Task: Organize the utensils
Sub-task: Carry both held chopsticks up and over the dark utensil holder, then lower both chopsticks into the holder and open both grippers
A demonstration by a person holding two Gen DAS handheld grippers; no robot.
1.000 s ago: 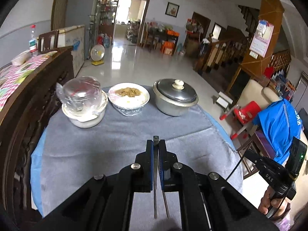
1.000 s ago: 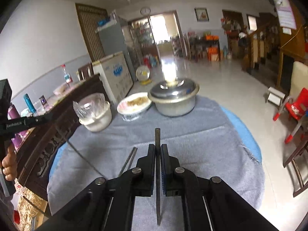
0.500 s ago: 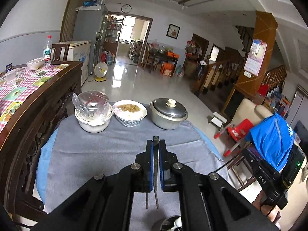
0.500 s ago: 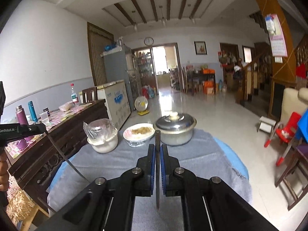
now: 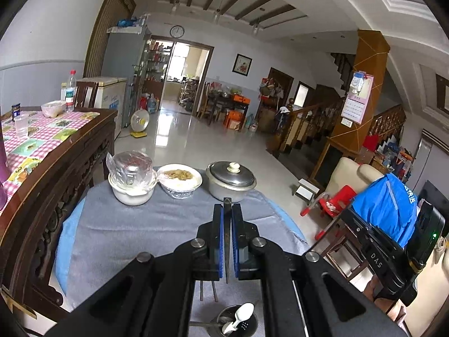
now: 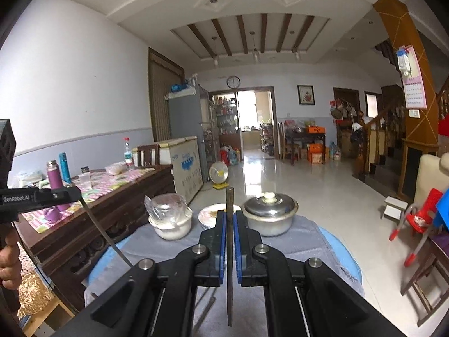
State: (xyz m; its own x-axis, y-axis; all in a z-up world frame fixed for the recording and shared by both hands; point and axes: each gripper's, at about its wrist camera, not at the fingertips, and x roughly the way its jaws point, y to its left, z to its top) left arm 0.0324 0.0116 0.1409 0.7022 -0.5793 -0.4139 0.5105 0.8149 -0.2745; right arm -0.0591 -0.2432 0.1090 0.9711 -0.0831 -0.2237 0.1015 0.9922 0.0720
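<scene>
Each tool, left (image 5: 226, 226) and right (image 6: 230, 231), pinches one thin dark metal chopstick (image 6: 229, 252), raised over the grey-clothed counter (image 5: 134, 230), presumably bound for the round steel utensil holder (image 5: 237, 323).

Daylight floods through the far doorway (image 5: 185, 70), burning it to near white in both views and throwing a bright glare streak along the polished floor (image 5: 179, 137). The room is evenly, softly lit, with only faint shadows on the grey table (image 5: 134, 230) cloth. Fisheye distortion bends the walls and ceiling beams (image 6: 244, 36) towards the edges, and black vignetting fills the corners. The pictures are sharp at the centre and slightly smeared near the rim.
</scene>
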